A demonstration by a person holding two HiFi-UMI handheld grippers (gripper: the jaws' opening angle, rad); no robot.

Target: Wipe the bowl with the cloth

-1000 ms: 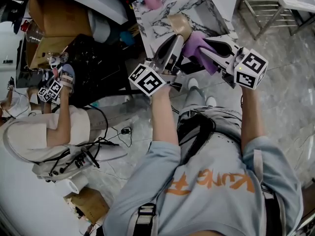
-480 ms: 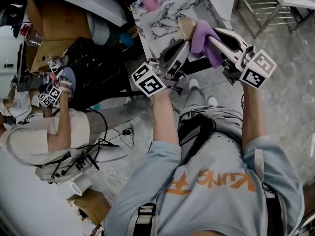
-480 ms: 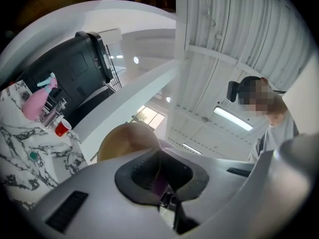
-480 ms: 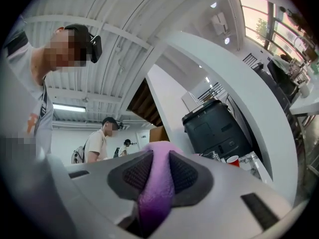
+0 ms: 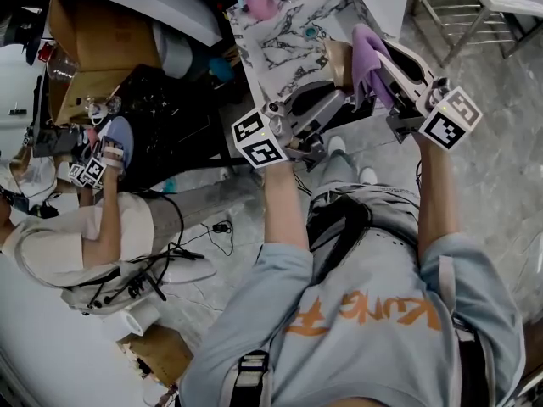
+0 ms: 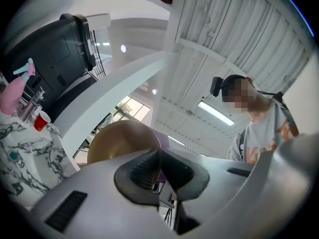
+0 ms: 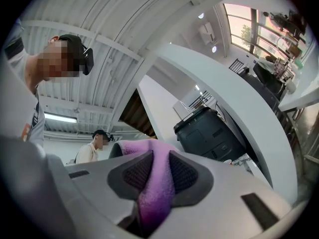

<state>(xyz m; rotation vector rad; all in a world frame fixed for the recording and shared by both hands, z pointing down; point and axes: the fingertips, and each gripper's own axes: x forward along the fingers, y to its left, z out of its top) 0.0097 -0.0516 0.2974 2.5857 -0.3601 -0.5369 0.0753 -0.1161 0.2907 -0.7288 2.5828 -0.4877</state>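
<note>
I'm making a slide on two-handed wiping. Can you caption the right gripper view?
Right gripper shut on a fold of purple cloth, tilted up at a ribbed ceiling; a person stands behind.

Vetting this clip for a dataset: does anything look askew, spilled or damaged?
Nothing looks spilled or damaged. The bowl is tipped on edge, its rim clamped in the left gripper clear of the marble table. The purple cloth is pinched in the right gripper beside it, as wiping needs.
</note>
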